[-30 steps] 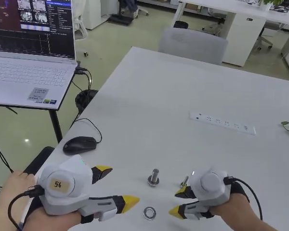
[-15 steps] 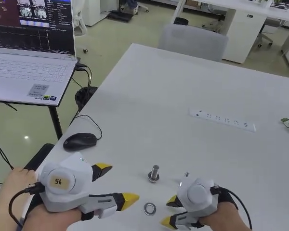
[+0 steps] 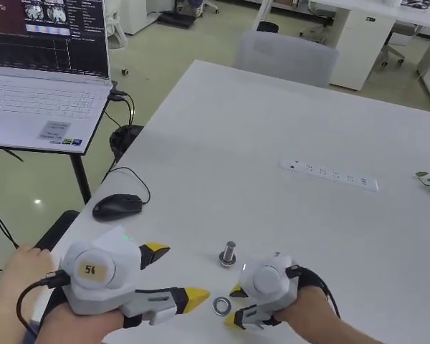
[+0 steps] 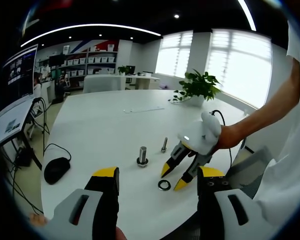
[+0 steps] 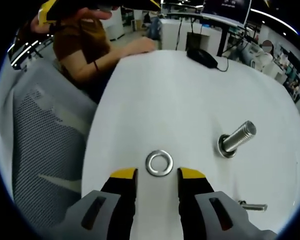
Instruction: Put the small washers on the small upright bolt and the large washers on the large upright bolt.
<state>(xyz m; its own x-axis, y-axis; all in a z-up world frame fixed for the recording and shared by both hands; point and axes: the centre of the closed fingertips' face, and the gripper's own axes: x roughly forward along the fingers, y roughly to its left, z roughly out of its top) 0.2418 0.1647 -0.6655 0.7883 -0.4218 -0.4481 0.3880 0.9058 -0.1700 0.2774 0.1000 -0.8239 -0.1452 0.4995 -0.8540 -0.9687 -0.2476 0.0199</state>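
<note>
- Head view: we see a white table with one washer lying flat near its front edge, just in front of the large upright bolt.
- The right tool is open and holds nothing. In the right gripper view, the washer lies just ahead of the gap between its yellow tips.
- In the left gripper view, the small upright bolt stands near the large one.
- The left tool is wide open and empty, left of the washer.
- A mouse sits near the table's left edge.
</note>
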